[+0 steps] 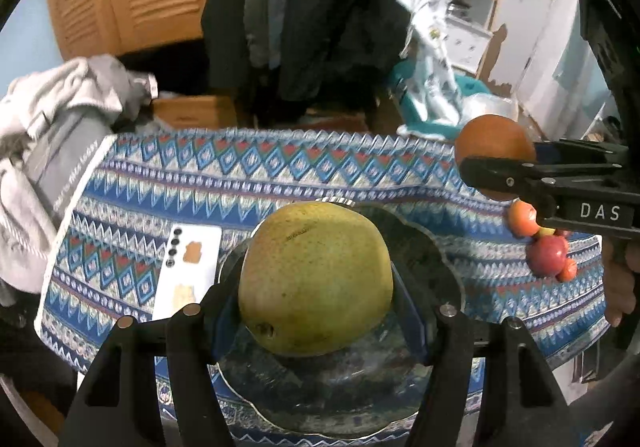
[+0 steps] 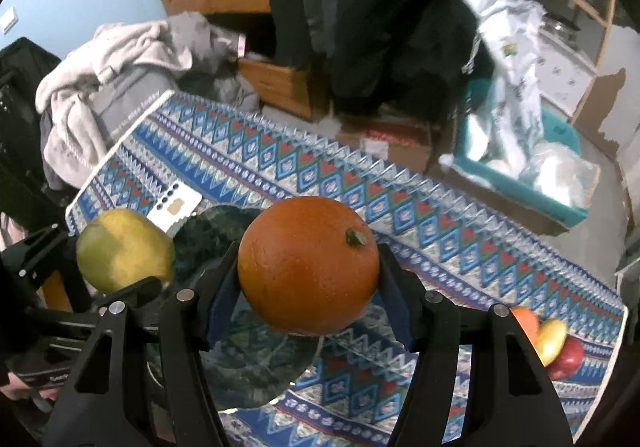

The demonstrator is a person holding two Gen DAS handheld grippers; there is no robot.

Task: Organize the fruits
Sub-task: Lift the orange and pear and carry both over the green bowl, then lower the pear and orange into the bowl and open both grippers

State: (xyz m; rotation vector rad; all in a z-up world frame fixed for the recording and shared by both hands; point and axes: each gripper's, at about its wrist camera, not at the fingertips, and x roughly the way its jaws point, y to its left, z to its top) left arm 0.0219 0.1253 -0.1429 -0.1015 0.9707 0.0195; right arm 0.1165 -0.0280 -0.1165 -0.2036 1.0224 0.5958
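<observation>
Mango (image 1: 316, 279) in left claw (image 1: 316, 311) above plate (image 1: 420, 243); phone (image 1: 188, 271) beside

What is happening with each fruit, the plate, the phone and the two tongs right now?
Left tongs: shut on the mango.
Mango: held above the plate.
Right tongs: shut on the orange.
Orange: held up, stem end showing.
Plate: flat on the tablecloth, no fruit resting on it.
Small fruits: lying bunched on the cloth.
Phone: lying back-up beside the plate.

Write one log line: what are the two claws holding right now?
left claw: shut on mango above dark plate | right claw: shut on orange | small fruits: on cloth
</observation>
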